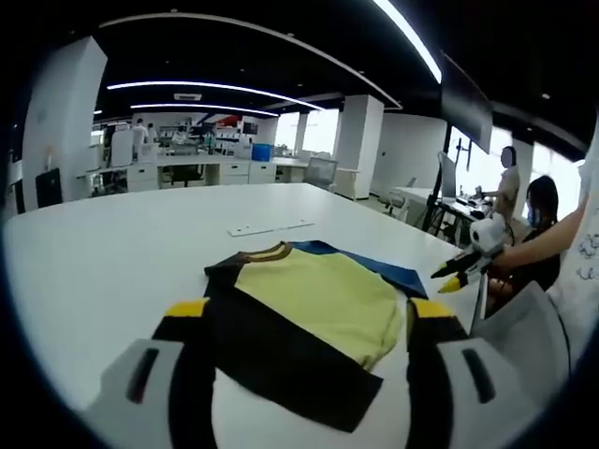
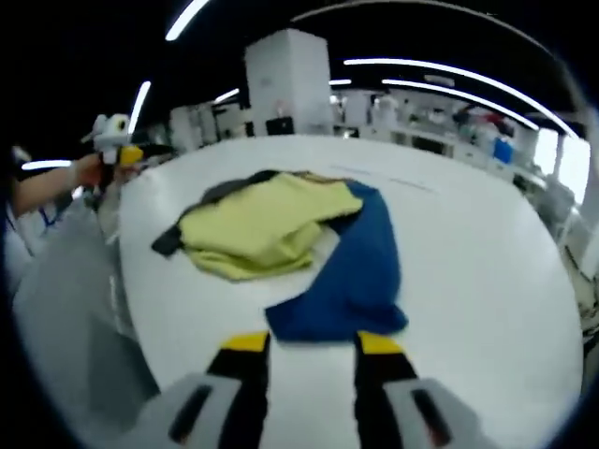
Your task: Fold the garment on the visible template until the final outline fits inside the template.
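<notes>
Garment (image 1: 314, 304) (image 2: 267, 224): yellow body w/ black sleeves and a brown-trimmed collar, lying partly folded on the blue template (image 1: 374, 265) (image 2: 351, 271), which is flat on the white table (image 1: 122, 253) (image 2: 468, 253). Yellow part bunched over one side of the template; in right gripper view abt half the blue sheet is bare on the side away from the garment. A black sleeve spills off the template onto the table, in left gripper view reaching down toward the jaws.

Left gripper (image 1: 309, 313): jaws wide apart, empty, yellow tips either side of the garment's near edge; contact w/ cloth can't be told. Right gripper (image 2: 304, 341): jaws apart, empty, tips just at the template's near edge, not on the garment.

Beyond the garment a pale flat strip (image 1: 270, 226) lies on the table, apart from the template. At the table edge beside the template, a hand (image 1: 501, 262) (image 2: 89, 171) holding a gripper. Past that, seated person (image 1: 543, 210) and a standing one (image 1: 507, 182) at desks. Far side of the table: office benches, white pillars (image 1: 360, 145) (image 2: 290, 79), ceiling light strips.
</notes>
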{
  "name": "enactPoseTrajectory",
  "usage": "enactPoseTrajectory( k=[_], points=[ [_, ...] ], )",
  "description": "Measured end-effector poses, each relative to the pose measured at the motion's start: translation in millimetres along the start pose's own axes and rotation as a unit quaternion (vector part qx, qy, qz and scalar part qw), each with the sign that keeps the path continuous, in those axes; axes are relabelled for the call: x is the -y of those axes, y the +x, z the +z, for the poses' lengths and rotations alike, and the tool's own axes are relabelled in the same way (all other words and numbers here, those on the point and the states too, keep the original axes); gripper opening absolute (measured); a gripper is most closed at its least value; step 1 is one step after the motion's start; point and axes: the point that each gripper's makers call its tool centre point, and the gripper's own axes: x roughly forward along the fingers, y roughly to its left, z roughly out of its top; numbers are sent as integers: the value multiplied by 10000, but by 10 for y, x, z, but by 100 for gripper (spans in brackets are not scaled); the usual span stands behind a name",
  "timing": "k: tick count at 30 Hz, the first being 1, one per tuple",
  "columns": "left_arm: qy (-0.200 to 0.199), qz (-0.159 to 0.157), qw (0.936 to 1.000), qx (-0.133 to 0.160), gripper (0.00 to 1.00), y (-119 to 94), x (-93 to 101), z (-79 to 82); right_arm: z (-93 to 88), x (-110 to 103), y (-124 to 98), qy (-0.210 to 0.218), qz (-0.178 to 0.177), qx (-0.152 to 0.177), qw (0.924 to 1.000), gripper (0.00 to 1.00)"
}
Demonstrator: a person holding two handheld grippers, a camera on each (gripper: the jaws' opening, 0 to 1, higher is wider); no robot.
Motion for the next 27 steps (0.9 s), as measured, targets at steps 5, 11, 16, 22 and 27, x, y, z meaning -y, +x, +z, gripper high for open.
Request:
enactPoseTrajectory(
  k=[5,11,16,22,27],
  points=[
    [-24,-17,10000,-1,81,-7,9,1,20,-88,72,-349,50,-75,9993,25],
    [-51,-25,10000,-24,80,-24,-3,-29,30,-119,128,-562,51,-146,9983,21],
    [-80,-22,10000,-23,80,-34,33,-47,66,9,186,-332,-597,-75,9976,10],
    [-93,-36,9999,-23,79,-32,55,-49,64,-50,317,-488,-600,0,9970,14],
    [-96,-46,9999,-44,79,-39,60,-47,65,-87,243,-1185,-353,-100,9923,12]
  ],
)
